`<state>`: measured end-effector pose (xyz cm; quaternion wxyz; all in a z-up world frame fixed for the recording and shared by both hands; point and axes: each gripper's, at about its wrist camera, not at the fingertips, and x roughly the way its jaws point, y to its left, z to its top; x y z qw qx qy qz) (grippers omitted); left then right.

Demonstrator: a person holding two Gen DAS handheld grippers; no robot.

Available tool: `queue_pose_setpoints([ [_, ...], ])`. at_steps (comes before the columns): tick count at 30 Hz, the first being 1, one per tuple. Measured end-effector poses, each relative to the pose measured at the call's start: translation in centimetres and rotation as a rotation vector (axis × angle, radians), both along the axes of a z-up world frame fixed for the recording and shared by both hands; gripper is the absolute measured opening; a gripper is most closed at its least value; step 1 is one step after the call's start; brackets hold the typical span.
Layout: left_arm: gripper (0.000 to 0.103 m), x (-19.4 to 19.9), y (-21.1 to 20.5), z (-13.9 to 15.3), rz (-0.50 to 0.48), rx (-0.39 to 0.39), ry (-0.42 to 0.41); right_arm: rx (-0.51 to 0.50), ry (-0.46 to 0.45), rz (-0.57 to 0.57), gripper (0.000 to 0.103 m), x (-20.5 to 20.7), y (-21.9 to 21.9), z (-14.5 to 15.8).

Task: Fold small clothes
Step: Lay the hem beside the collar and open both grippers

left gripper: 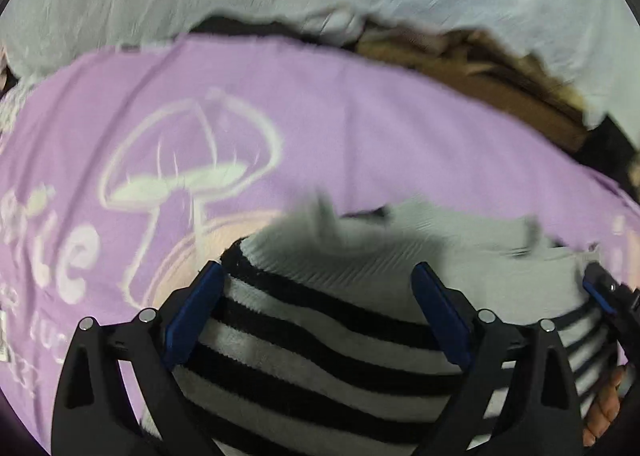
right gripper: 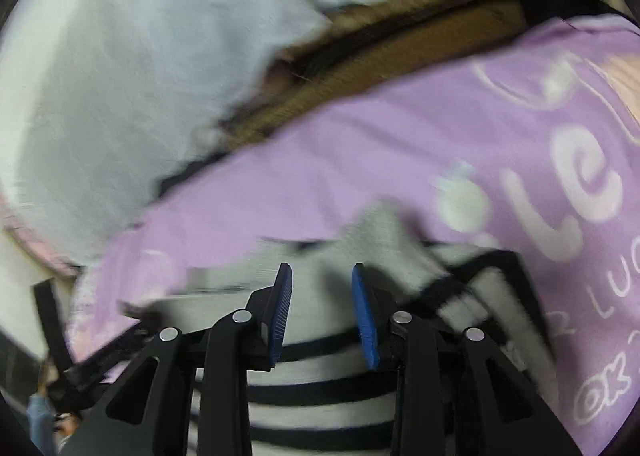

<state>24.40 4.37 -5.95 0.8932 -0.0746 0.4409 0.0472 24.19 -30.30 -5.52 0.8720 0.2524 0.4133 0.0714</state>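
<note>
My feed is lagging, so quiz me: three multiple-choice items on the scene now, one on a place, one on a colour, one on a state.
1. What does the striped garment lie on?
A. the purple blanket
B. a bare wooden floor
C. a metal tray

2. What colour are the garment's stripes?
A. red and yellow
B. black and white
C. green and blue

3. How do the jaws of the left gripper stand?
A. shut on a sock
B. shut on nothing
C. wide apart above the garment

Answers:
1 A: purple cloth with a mushroom print shows all around the garment.
2 B: black bands alternate with white in both views.
3 C: its blue pads stand far apart with nothing pressed between them.
</note>
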Motion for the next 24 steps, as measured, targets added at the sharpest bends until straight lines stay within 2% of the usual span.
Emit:
queue_pose_setpoints([
  [2, 0.092, -0.4, -0.2, 0.0, 0.005, 0.037, -0.016, 0.067, 0.025, -0.028, 0.010, 0.3, -1.1, -0.6],
  [5, 0.092, -0.6, -0.7, -0.3, 0.003, 0.087, -0.011, 0.043, 0.009, -0.023, 0.010, 0.0, -0.8, -0.4],
  [6, 0.092, -1.0, -0.7, 0.0, 0.012, 0.088, -0.018, 0.030, -0.002, -0.025, 0.010, -0.3, -0.7, -0.2],
  [9, 0.091, -3.4, -1.1, 1.5, 0.041, 0.099, -0.112, -0.071, -0.094, -0.014, 0.016, -2.5, 0.9, 2.0],
  [11, 0.092, -5.6, -2.0, 2.5, 0.000, 0.083, -0.152, -0.131, -0.152, 0.024, 0.016, -3.6, 2.6, 3.5],
  [13, 0.095, -6.6, -2.6, 2.5, -0.031, 0.048, -0.150, -0.136, -0.179, 0.063, 0.021, -4.4, 4.2, 4.4],
  [15, 0.095, -5.9, -3.1, 0.9, -0.061, 0.023, -0.080, -0.170, -0.163, 0.109, 0.027, -4.9, 6.3, 4.0],
  [17, 0.097, -5.2, -3.7, -0.7, -0.051, 0.073, -0.049, -0.236, -0.132, 0.129, 0.030, -4.8, 7.7, 2.7],
  [19, 0.098, -5.5, -4.7, -0.6, -0.053, 0.146, -0.075, -0.304, -0.056, 0.140, 0.032, -4.0, 8.7, 0.7],
  [20, 0.098, -5.6, -4.9, -0.6, -0.051, 0.159, -0.080, -0.318, -0.054, 0.144, 0.032, -4.0, 8.9, 0.4],
  [24, 0.098, -5.5, -4.6, -0.4, -0.047, 0.141, -0.075, -0.349, -0.077, 0.141, 0.033, -4.3, 9.3, 0.6],
])
